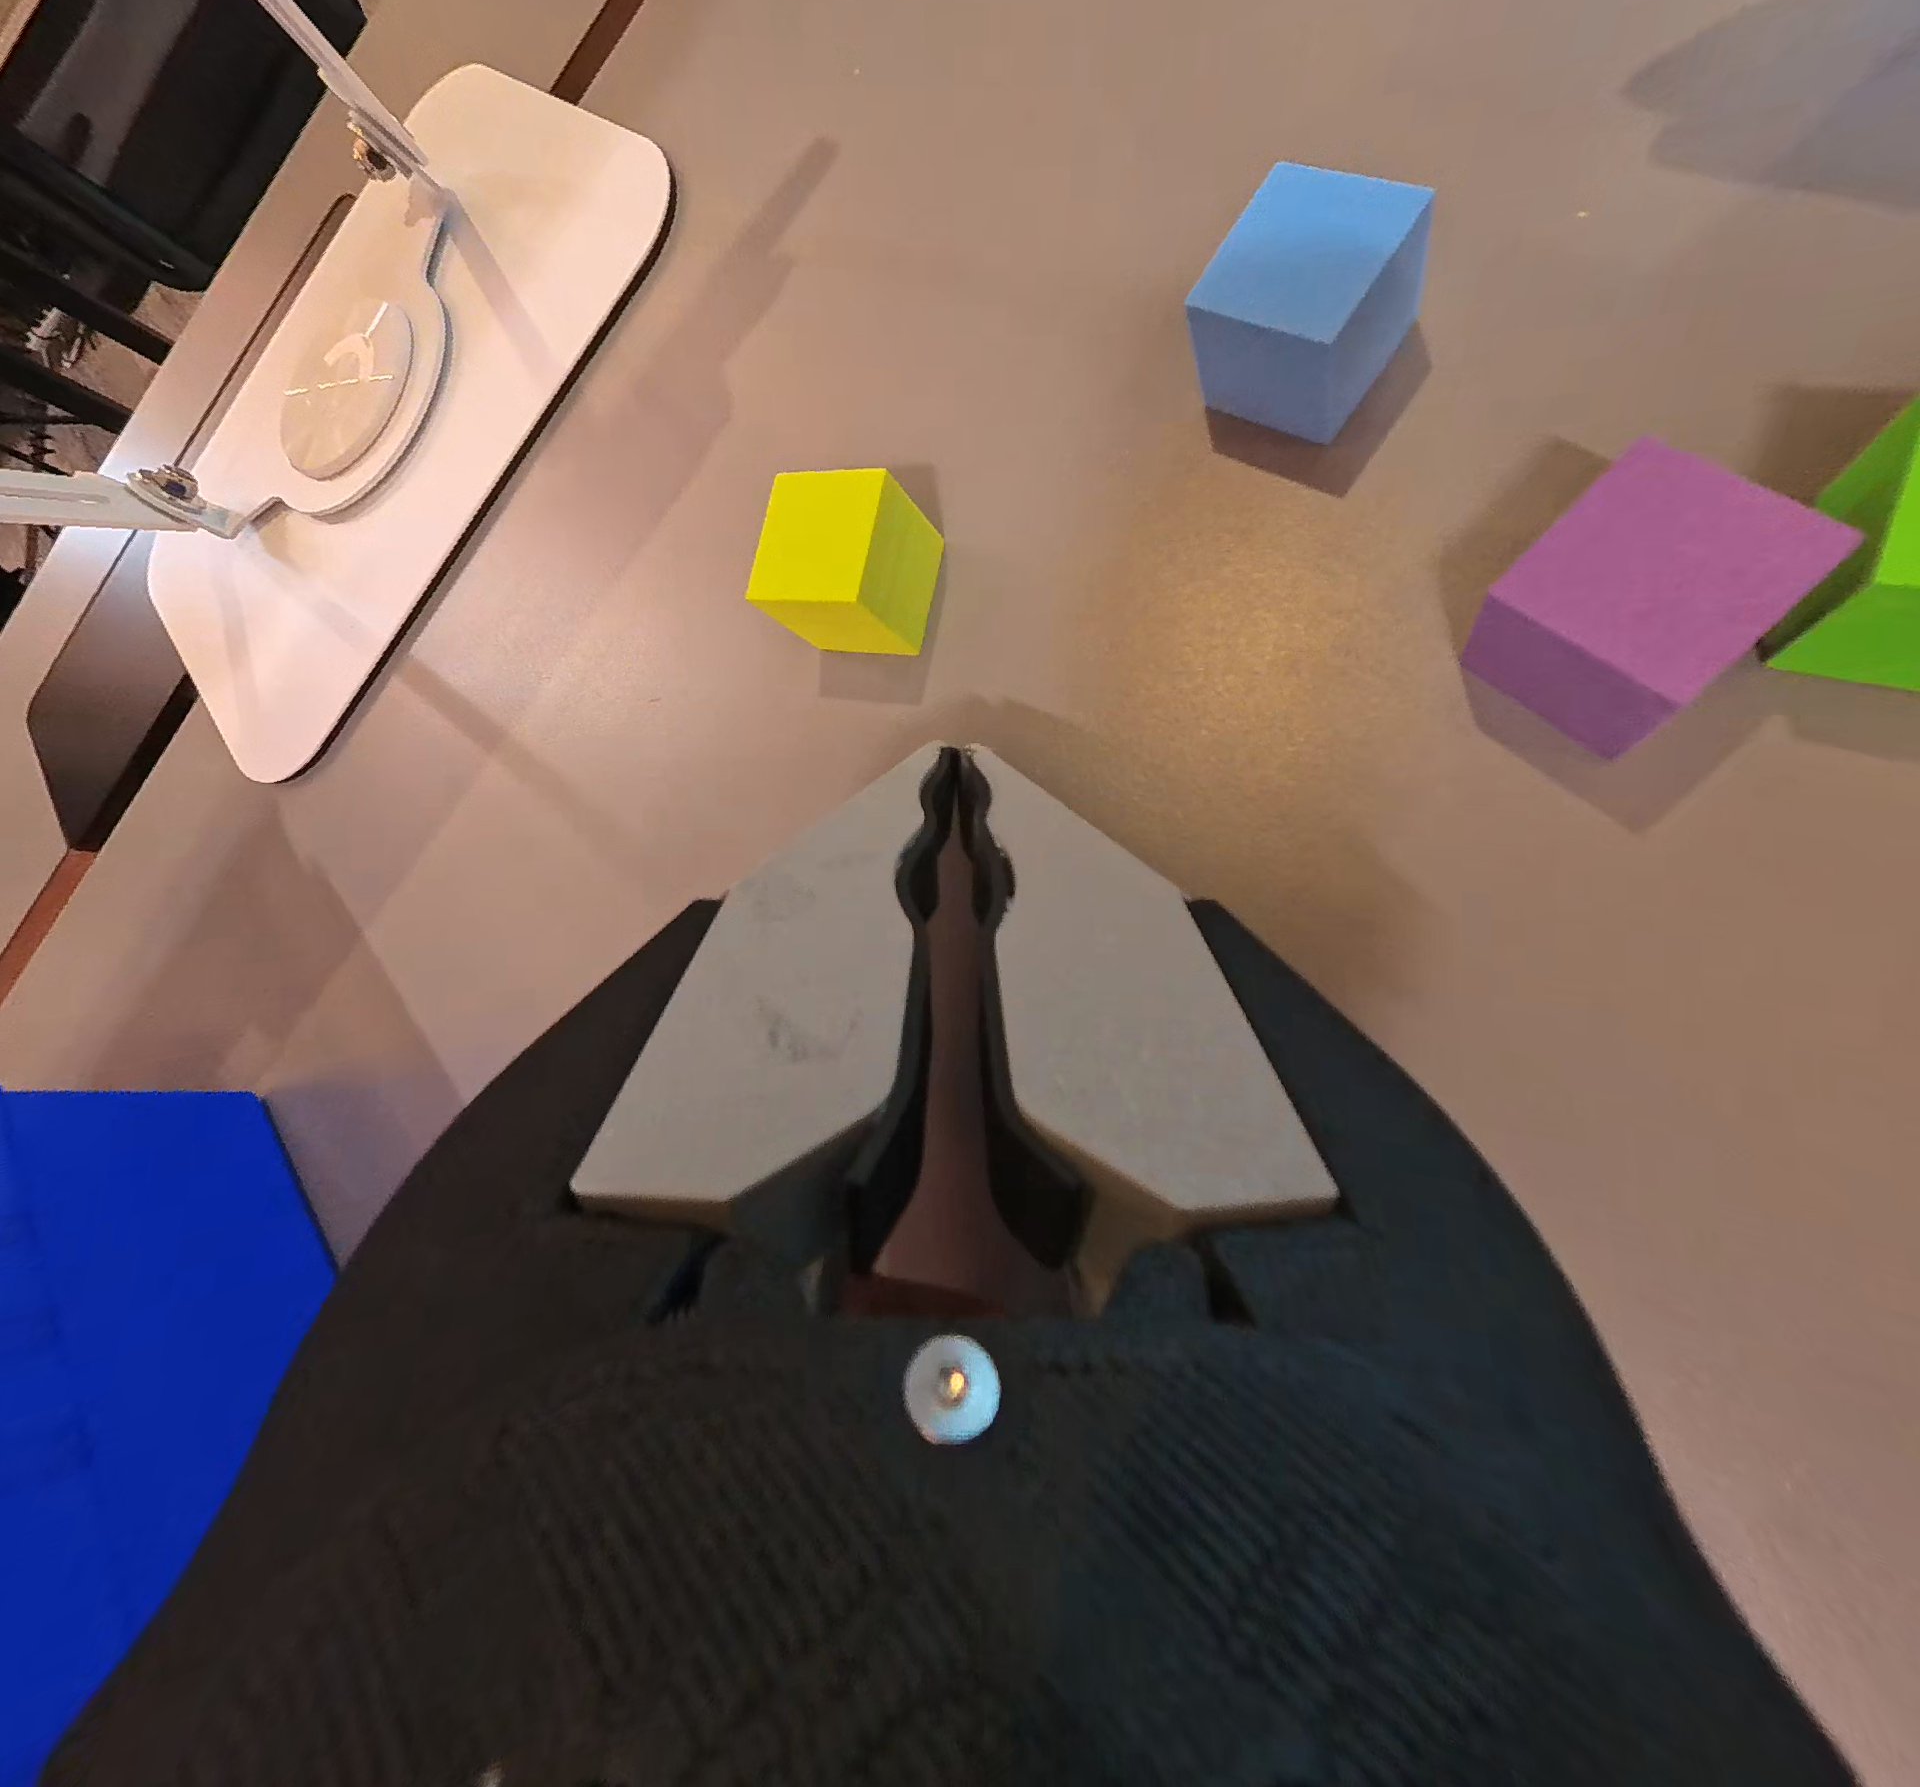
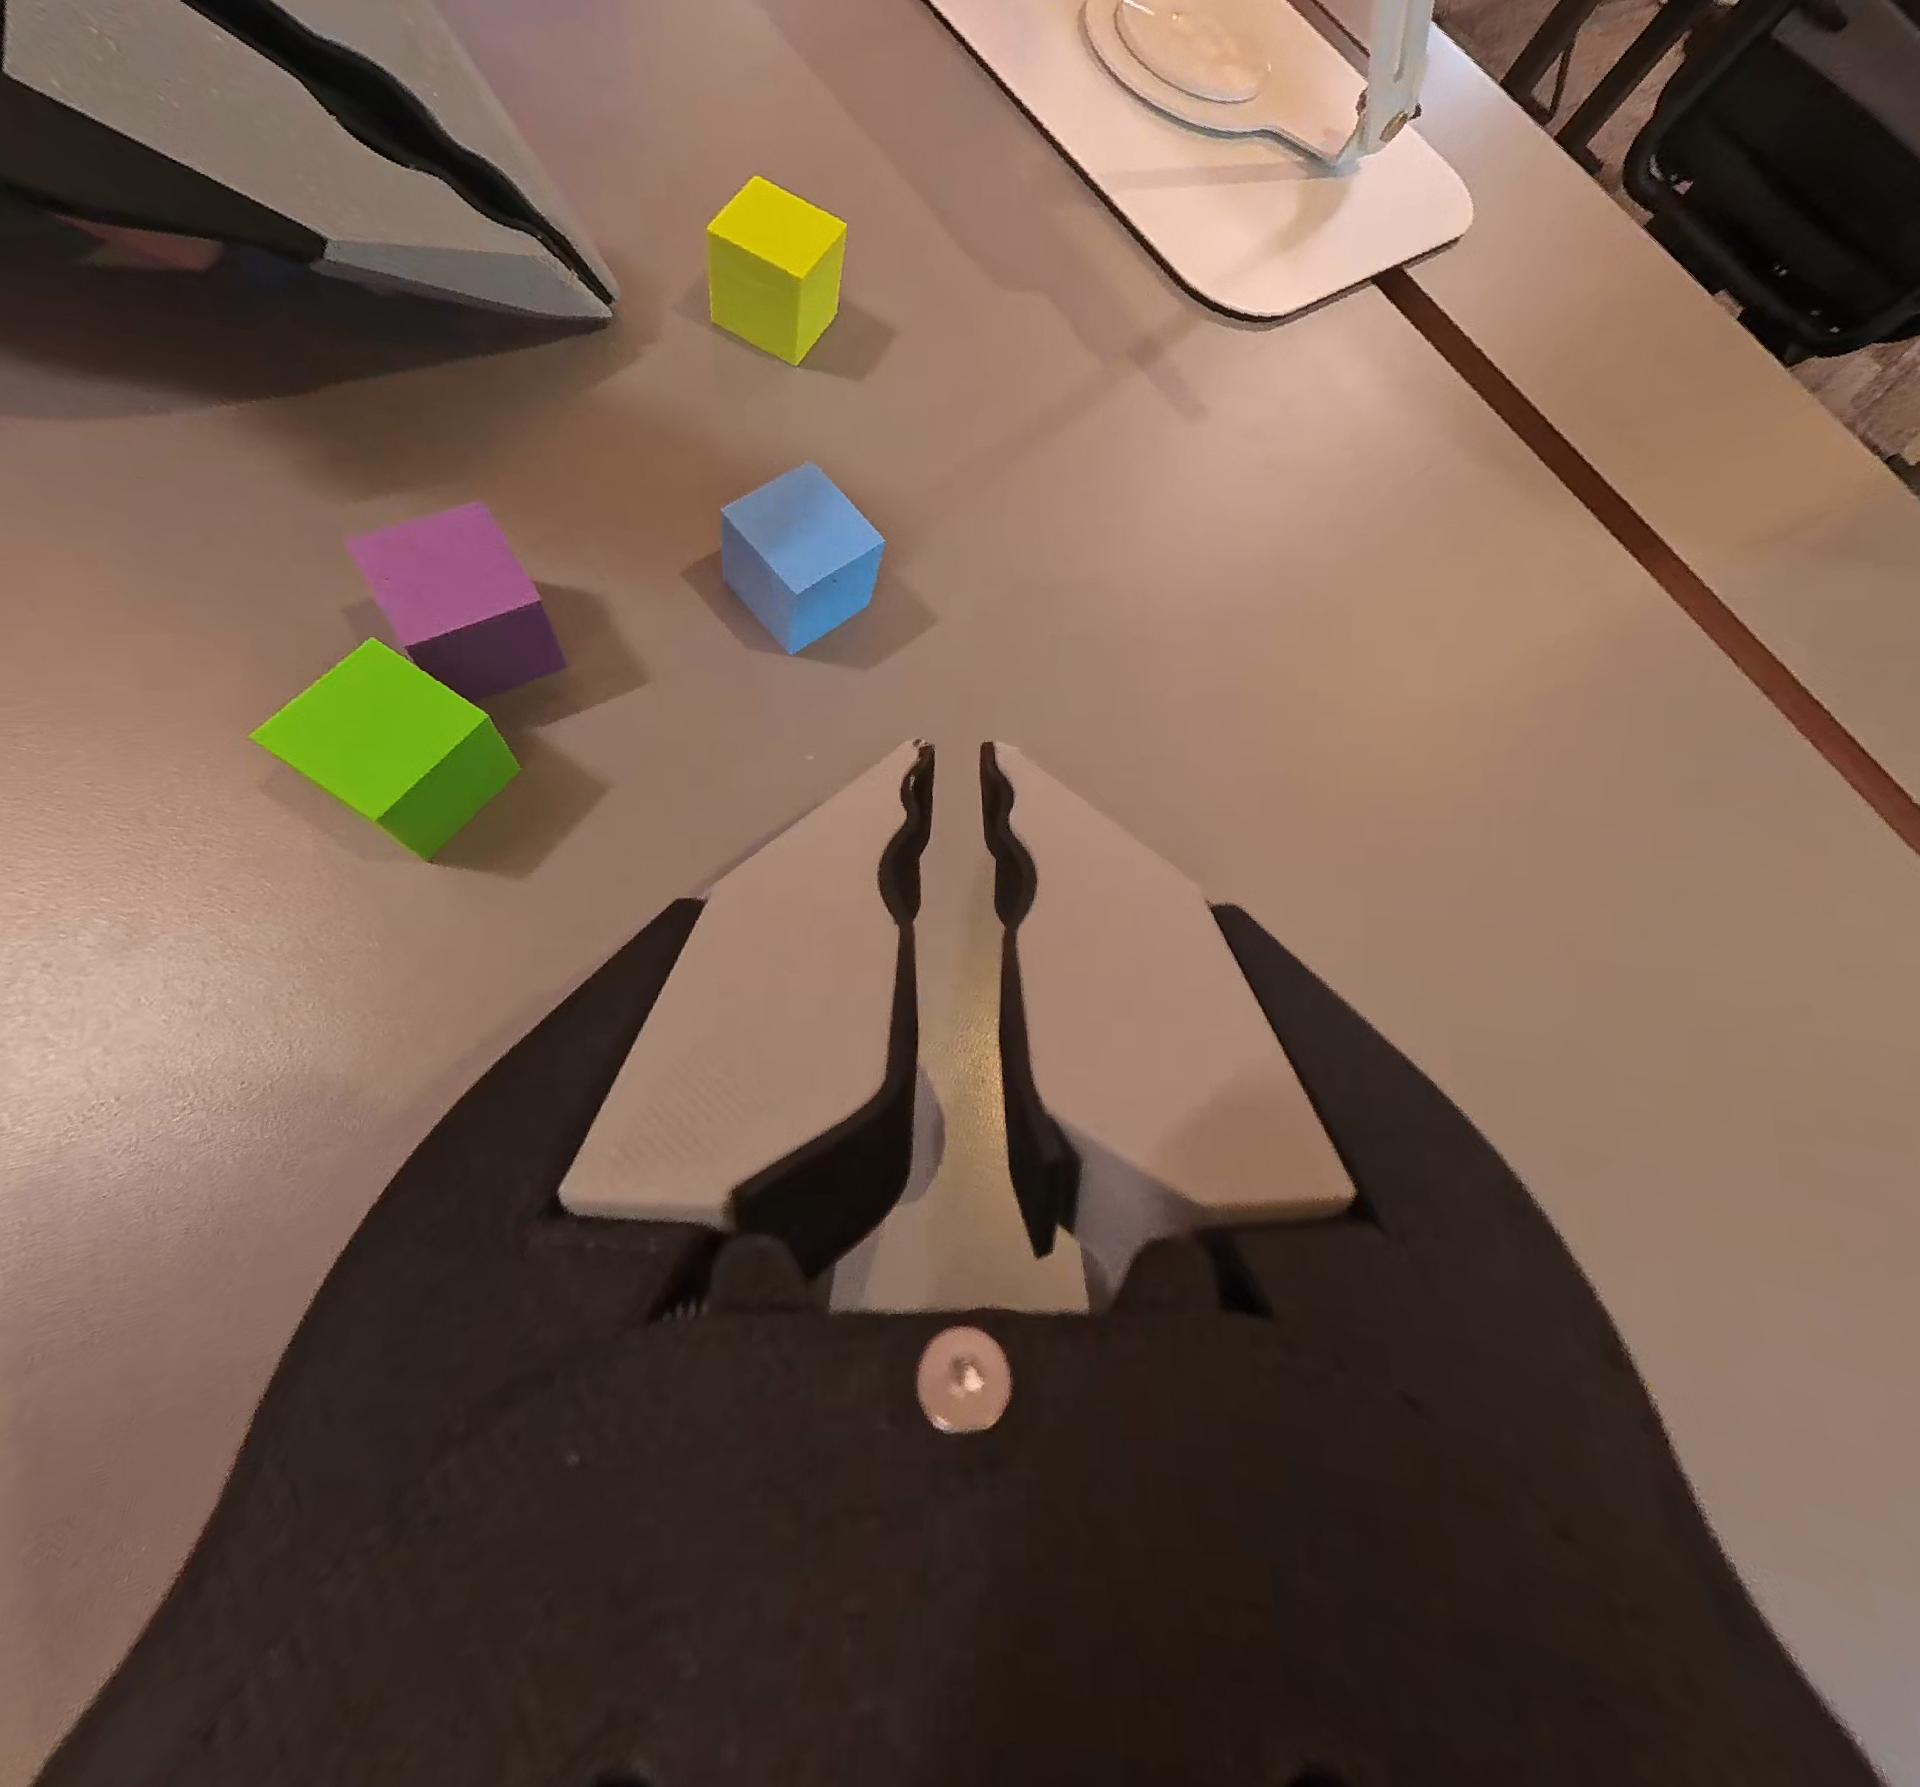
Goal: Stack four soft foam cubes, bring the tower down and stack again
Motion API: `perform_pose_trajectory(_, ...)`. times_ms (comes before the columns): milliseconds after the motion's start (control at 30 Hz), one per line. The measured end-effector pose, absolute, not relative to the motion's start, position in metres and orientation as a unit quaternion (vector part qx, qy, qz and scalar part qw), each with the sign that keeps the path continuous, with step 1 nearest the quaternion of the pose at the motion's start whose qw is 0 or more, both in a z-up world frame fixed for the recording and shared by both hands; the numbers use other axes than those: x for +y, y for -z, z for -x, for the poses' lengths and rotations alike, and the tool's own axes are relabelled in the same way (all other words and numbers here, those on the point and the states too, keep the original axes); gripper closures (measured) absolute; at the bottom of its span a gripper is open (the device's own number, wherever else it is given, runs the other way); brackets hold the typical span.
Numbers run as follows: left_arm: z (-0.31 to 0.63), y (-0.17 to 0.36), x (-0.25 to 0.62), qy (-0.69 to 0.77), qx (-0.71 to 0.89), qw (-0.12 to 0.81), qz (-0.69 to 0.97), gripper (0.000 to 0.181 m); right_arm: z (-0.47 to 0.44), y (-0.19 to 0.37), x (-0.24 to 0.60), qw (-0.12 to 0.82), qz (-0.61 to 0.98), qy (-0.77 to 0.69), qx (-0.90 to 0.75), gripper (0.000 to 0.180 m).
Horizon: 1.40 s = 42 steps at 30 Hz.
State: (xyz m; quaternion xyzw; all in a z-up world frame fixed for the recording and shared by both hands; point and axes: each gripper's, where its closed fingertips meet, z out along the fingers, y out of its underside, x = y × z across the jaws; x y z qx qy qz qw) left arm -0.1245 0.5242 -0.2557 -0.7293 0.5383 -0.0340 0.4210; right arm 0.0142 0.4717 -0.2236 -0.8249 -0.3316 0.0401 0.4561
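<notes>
Four foam cubes lie apart on the table, none stacked. In the left wrist view I see the yellow cube (image 1: 844,558), the light blue cube (image 1: 1311,298), the purple cube (image 1: 1652,594) and, at the right edge, the green cube (image 1: 1870,584) touching the purple one. My left gripper (image 1: 958,755) is shut and empty, just short of the yellow cube. In the right wrist view the yellow cube (image 2: 776,267), blue cube (image 2: 802,555), purple cube (image 2: 454,594) and green cube (image 2: 387,745) lie ahead. My right gripper (image 2: 956,750) is empty with a narrow gap between its fingertips. The left gripper (image 2: 608,298) shows at upper left.
A white flat stand base (image 1: 416,407) with a metal arm sits at the table's far edge; it also shows in the right wrist view (image 2: 1174,106). A dark seam (image 2: 1662,574) runs along the table. A blue patch (image 1: 135,1374) fills the left wrist view's lower left.
</notes>
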Motion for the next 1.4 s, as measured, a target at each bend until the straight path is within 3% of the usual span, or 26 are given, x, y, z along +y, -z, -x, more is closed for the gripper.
perform_pose_trajectory(733,0.124,0.256,0.525,0.032,0.54,0.422,0.728,0.181,-0.014,0.232,0.472,0.443,0.833,-0.052,-0.326,0.173)
perform_pose_trajectory(1100,0.116,0.256,0.509,0.148,0.499,0.374,0.768,0.181,-0.014,0.215,0.472,0.476,0.818,-0.064,-0.316,0.18)
perform_pose_trajectory(1400,0.115,0.256,0.509,0.125,0.512,0.386,0.757,0.181,0.04,0.197,0.439,0.473,0.762,-0.244,-0.369,0.172)
